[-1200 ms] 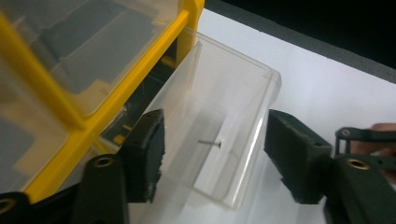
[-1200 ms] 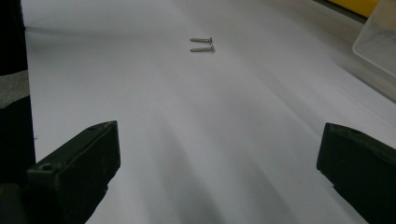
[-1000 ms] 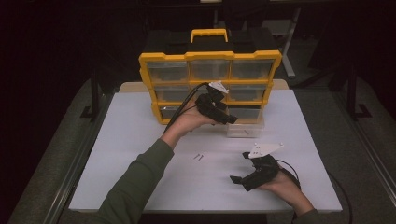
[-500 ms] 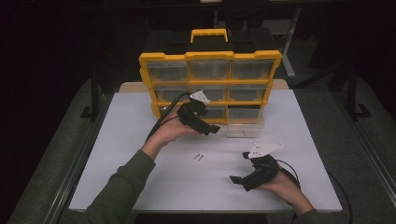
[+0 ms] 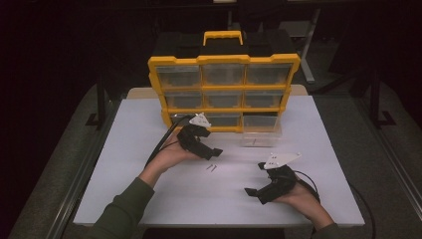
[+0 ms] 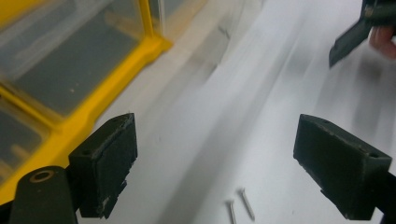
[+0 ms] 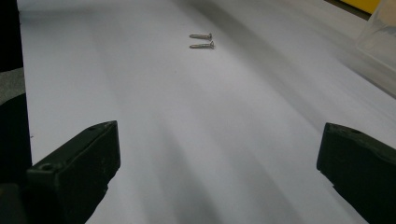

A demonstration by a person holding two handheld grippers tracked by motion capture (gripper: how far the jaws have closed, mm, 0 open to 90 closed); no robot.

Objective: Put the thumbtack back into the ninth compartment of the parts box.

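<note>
Two small metal screws [image 5: 212, 168] lie side by side on the white table [image 5: 129, 189], in front of a yellow organizer [image 5: 224, 60] with clear drawers. My left gripper [image 5: 209, 152] hovers just behind and left of the screws, open with nothing held. In the left gripper view the screws [image 6: 238, 207] sit low between the wide jaws [image 6: 224, 154]. My right gripper [image 5: 256, 194] rests open near the front right, pointing left. In the right gripper view the screws [image 7: 201, 41] lie well ahead of its empty jaws [image 7: 219, 158].
A clear drawer [image 5: 261, 140] stands pulled out on the table in front of the organizer's bottom right slot, with something small inside. It also shows as a clear drawer wall [image 7: 380, 28]. The table's dark edges drop off on each side.
My left gripper has come back from the organizer's lower drawers, moving left and toward the person, down to just above the screws. The right gripper has stayed put.
</note>
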